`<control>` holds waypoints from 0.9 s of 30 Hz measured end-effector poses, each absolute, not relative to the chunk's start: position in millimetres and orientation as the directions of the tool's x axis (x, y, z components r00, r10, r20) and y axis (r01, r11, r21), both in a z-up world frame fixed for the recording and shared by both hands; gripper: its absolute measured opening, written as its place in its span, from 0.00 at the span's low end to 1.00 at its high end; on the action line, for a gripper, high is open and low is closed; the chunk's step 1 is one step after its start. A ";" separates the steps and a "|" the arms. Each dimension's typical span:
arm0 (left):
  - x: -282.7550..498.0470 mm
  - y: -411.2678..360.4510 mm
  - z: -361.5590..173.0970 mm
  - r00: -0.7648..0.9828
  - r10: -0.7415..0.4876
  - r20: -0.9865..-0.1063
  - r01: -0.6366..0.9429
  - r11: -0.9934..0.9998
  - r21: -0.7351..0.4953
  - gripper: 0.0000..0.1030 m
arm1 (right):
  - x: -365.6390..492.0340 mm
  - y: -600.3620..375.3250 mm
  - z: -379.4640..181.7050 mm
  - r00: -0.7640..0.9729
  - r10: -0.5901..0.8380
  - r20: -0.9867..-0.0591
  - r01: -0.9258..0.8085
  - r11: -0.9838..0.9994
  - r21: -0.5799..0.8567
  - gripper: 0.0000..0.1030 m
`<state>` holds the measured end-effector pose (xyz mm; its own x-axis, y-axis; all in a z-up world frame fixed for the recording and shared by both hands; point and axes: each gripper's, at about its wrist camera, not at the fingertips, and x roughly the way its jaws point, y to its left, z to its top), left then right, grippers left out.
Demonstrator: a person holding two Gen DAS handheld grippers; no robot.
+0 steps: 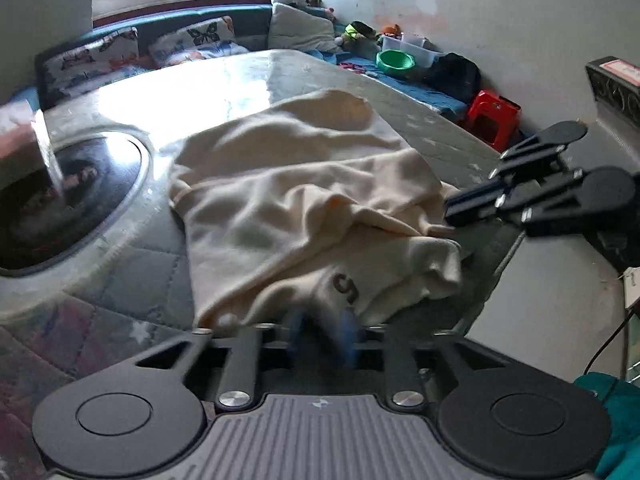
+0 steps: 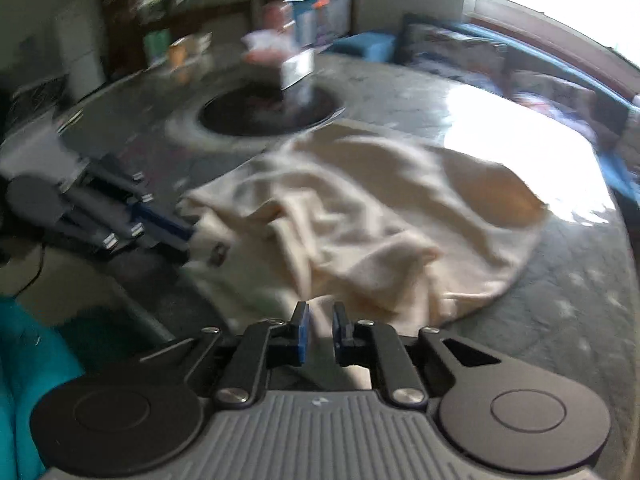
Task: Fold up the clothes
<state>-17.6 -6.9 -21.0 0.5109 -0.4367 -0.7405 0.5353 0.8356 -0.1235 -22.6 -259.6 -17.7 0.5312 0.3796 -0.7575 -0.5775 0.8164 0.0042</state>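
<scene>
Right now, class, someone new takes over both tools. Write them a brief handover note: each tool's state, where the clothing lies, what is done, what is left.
Left tool: shut on the near edge of the cream garment, by its dark printed mark.
Right tool: at the garment's edge nearest it, cloth between the blue pads; a gap shows between them, so the grip is uncertain.
Garment: bunched and wrinkled on the table, beside the dark round inset.
Done: both tools are at the near edge.
Left: spread it flat and make the folds; no neat fold shows yet.
</scene>
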 end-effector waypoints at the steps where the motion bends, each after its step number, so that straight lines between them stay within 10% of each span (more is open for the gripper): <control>1: -17.9 -4.5 -18.2 0.526 -0.430 -0.734 0.534 0.839 -0.109 0.56 | -22.5 -266.2 -13.8 0.557 0.376 -0.740 -0.547 0.837 0.013 0.13; 7: -13.2 3.1 -5.0 0.590 -0.405 -0.699 0.506 0.860 -0.072 0.85 | -2.4 -281.0 -21.2 0.613 0.312 -0.726 -0.430 0.902 0.024 0.16; 27: 9.0 -56.2 -4.3 0.598 -0.546 -0.587 0.609 0.785 -0.110 0.86 | 34.8 -224.9 48.0 0.604 0.497 -0.623 -0.604 0.796 0.050 0.05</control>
